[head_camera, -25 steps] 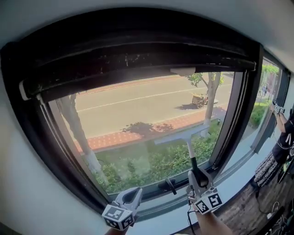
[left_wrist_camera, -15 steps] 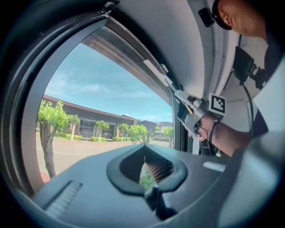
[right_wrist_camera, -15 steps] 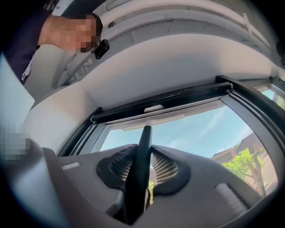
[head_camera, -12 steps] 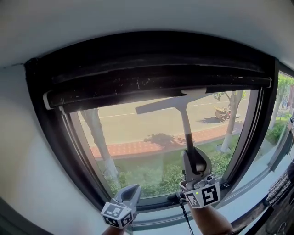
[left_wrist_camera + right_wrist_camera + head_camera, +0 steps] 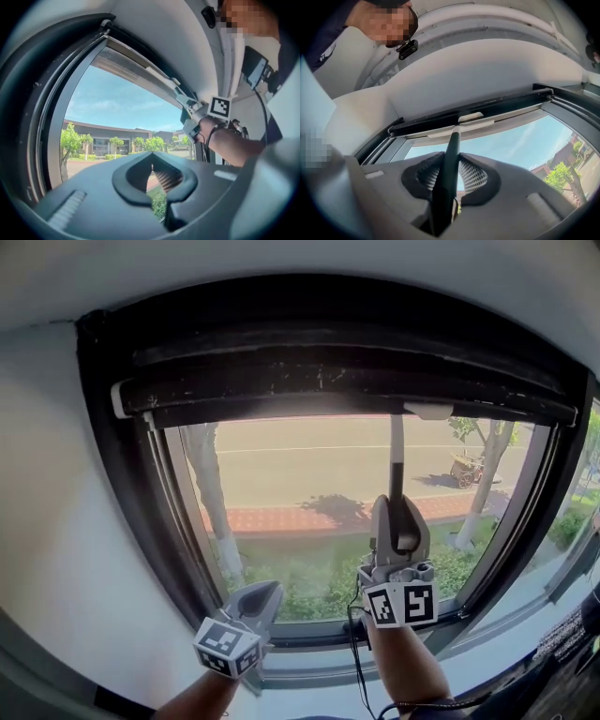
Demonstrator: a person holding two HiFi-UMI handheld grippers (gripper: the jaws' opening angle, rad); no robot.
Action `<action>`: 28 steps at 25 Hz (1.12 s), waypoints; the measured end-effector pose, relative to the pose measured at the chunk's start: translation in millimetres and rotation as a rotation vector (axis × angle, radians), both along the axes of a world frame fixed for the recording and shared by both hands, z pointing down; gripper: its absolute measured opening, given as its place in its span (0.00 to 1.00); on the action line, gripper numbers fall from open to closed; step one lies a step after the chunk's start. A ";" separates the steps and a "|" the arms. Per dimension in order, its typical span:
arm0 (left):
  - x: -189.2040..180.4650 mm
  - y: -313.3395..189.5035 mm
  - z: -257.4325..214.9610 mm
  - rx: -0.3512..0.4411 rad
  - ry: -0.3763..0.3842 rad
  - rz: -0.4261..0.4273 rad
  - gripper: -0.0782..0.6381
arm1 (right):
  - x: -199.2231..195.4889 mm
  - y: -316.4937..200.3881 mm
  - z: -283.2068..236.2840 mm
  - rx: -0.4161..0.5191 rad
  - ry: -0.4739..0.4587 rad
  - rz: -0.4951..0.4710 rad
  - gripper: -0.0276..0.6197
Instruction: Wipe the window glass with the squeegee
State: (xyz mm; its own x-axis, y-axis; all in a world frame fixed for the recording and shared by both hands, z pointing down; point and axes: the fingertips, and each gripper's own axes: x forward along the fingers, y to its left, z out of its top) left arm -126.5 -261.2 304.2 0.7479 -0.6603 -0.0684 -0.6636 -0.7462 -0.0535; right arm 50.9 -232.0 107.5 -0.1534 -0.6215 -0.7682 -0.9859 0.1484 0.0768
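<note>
Squeegee [image 5: 397, 470] stands upright before the window glass [image 5: 291, 493], its dark handle clamped in the right gripper [image 5: 400, 521] and its pale blade [image 5: 428, 412] at the glass's top edge, under the black frame [image 5: 328, 381]. The left gripper [image 5: 255, 604] hangs low near the sill, jaws together on nothing. Only the right gripper view shows the blade's full width. Bare glass spreads left and below.

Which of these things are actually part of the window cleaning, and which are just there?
In the job: squeegee, clamped in the right gripper; window glass.
Just there: left gripper, shut and empty; rolled-up blind above the glass; cable by the right wrist.
</note>
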 end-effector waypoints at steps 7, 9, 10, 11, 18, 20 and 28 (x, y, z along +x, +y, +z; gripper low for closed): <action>-3.1 2.3 -8.1 0.024 0.017 0.040 0.12 | -18.3 -11.3 -15.0 0.003 0.001 0.019 0.20; -1.8 6.8 -13.8 0.022 0.056 0.061 0.12 | -23.4 -14.8 -13.8 0.000 0.004 0.024 0.20; -1.3 10.9 -17.3 0.020 0.073 0.069 0.12 | -26.1 -15.9 -11.6 -0.004 0.008 0.029 0.20; -1.3 14.5 -18.8 0.016 0.086 0.076 0.12 | -28.4 -16.4 -8.7 -0.008 0.013 0.035 0.20; -2.1 15.4 -15.2 0.033 0.055 0.075 0.12 | -30.3 -21.2 7.4 -0.036 -0.016 0.032 0.20; -5.2 18.0 -16.3 0.052 0.045 0.055 0.12 | -32.0 -24.1 14.1 -0.054 -0.028 0.022 0.20; -7.2 35.2 -3.7 0.038 0.016 0.064 0.12 | -37.3 -24.2 27.6 -0.083 -0.045 0.008 0.20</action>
